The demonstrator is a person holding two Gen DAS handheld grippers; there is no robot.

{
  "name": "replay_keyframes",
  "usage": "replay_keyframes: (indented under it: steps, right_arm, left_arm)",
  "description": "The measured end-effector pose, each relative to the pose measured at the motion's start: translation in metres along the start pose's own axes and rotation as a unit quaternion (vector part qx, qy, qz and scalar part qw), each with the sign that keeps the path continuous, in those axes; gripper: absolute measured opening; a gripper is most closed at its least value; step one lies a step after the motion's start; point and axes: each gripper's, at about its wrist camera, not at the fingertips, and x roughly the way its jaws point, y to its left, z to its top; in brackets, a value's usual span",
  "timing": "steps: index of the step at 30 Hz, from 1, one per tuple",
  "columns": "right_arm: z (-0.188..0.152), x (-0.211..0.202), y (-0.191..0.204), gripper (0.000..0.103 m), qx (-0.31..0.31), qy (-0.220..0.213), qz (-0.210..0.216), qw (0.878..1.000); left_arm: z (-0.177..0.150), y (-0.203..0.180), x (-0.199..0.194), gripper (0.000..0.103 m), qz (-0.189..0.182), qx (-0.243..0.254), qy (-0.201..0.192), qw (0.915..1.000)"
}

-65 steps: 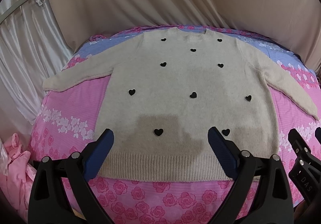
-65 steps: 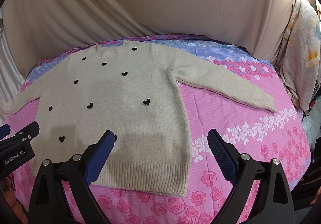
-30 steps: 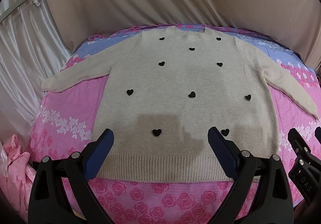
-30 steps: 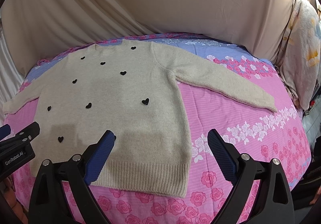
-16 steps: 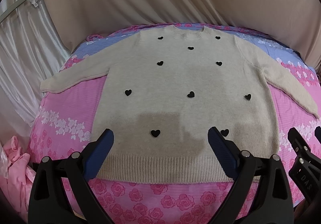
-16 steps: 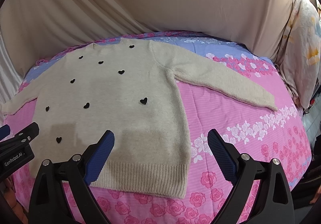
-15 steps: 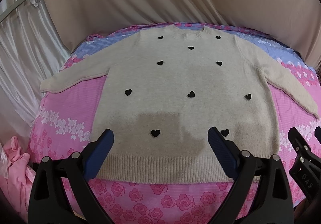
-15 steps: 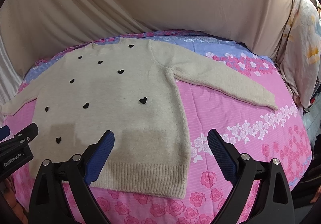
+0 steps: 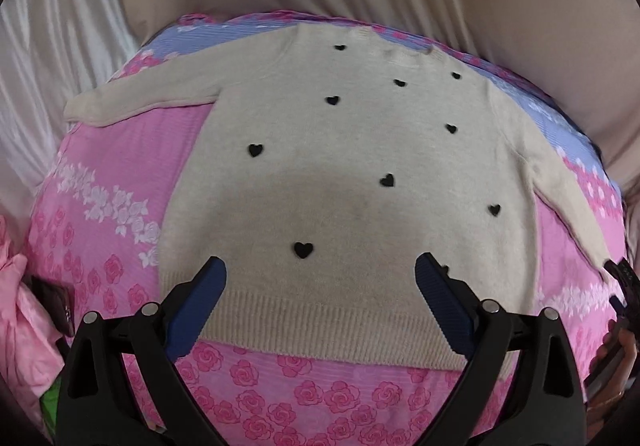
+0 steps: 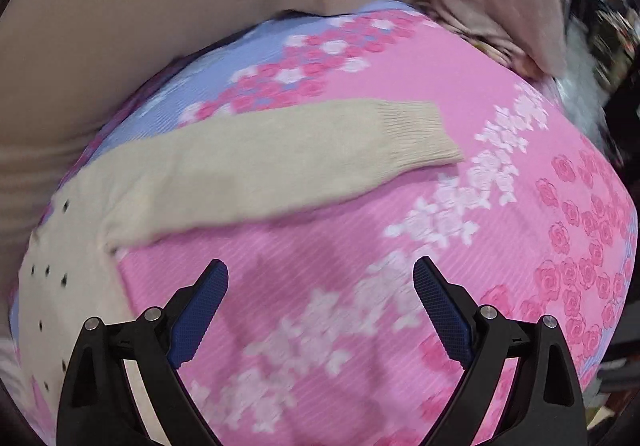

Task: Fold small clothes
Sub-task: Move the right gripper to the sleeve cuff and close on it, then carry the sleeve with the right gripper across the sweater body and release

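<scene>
Fuzzy knit sweater (image 9: 352, 182), ribbed hem

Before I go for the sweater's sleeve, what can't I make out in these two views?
- Sweater right cuff: left wrist view, cut off at the right edge.
- Sweater hem corners: left wrist view, hidden behind the left gripper fingers.
- Sweater body: right wrist view, squeezed at the left edge, motion-blurred.
- Dark object beside the bedsheet: left wrist view, too small.

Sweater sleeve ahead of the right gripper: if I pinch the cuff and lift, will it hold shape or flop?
Likely flop: the sleeve is soft knit lying limp and flat on the bedsheet. The ribbed cuff looks thicker, so probably an easy grip. It will likely drag the sweater body.
</scene>
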Motion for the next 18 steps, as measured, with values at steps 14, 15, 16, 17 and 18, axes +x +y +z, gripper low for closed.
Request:
replay_keyframes:
  steps: [14, 15, 16, 17, 18]
  right_arm:
    - [0.066, 0.086, -0.067, 0.008, 0.136, 0.021, 0.057, 0.989]
    - [0.069, 0.083, -0.066, 0.008, 0.149, 0.017, 0.062, 0.987]
    - [0.072, 0.074, -0.062, 0.007, 0.155, 0.000, 0.078, 0.985]
    - [0.079, 0.064, -0.056, 0.007, 0.150, -0.017, 0.093, 0.984]
    - [0.088, 0.048, -0.044, 0.007, 0.136, -0.039, 0.103, 0.985]
  left_arm:
    - [0.023, -0.007, 0.022, 0.094, 0.062, 0.001, 0.028, 0.9977]
    - [0.024, -0.007, 0.024, 0.094, 0.062, 0.003, 0.030, 0.9976]
    - [0.025, -0.008, 0.025, 0.094, 0.062, 0.004, 0.030, 0.9976]
    - [0.026, -0.008, 0.027, 0.094, 0.061, 0.006, 0.031, 0.9976]
    - [0.026, -0.008, 0.028, 0.094, 0.061, 0.007, 0.031, 0.9976]
